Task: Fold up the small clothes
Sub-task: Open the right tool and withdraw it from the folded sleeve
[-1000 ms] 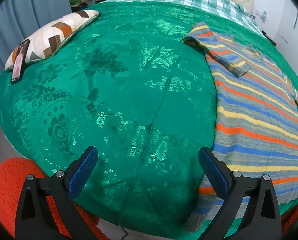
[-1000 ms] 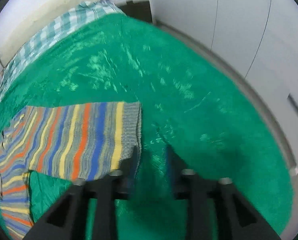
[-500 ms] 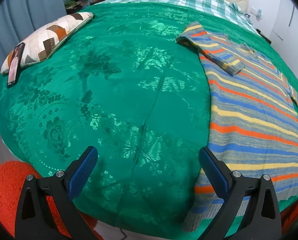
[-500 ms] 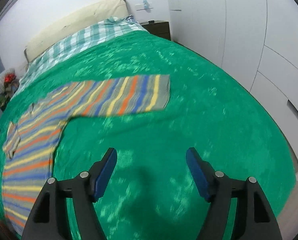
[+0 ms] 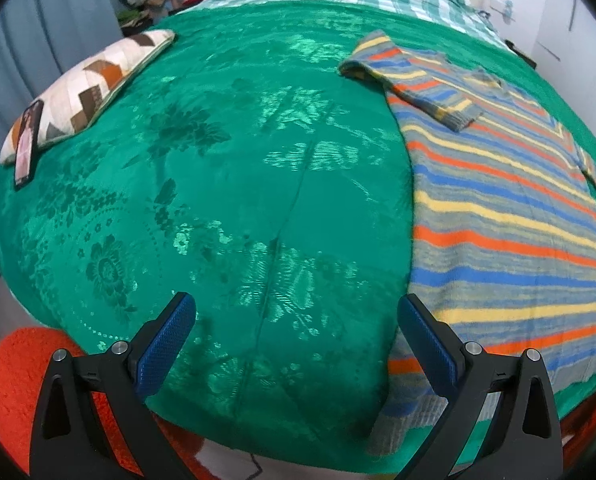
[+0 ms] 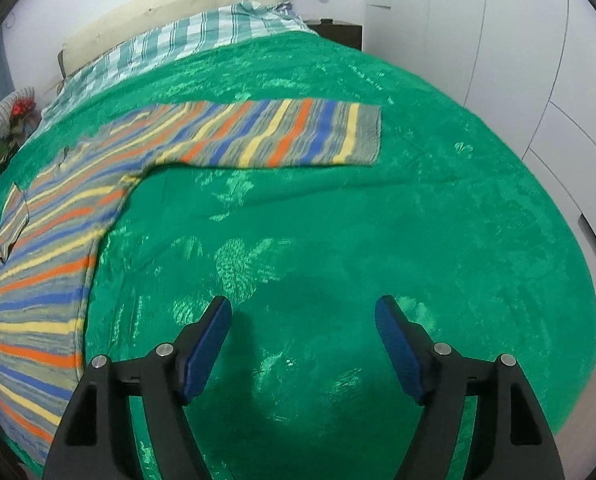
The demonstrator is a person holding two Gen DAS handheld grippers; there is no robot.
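Striped sweater flat on green bedspread; right of left gripper, left of right gripper; both jaws apart, empty.

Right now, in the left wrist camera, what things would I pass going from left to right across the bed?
Black phone → zigzag patchwork pillow → bare shiny green floral bedspread → striped knitted sweater in orange, blue, yellow and grey.
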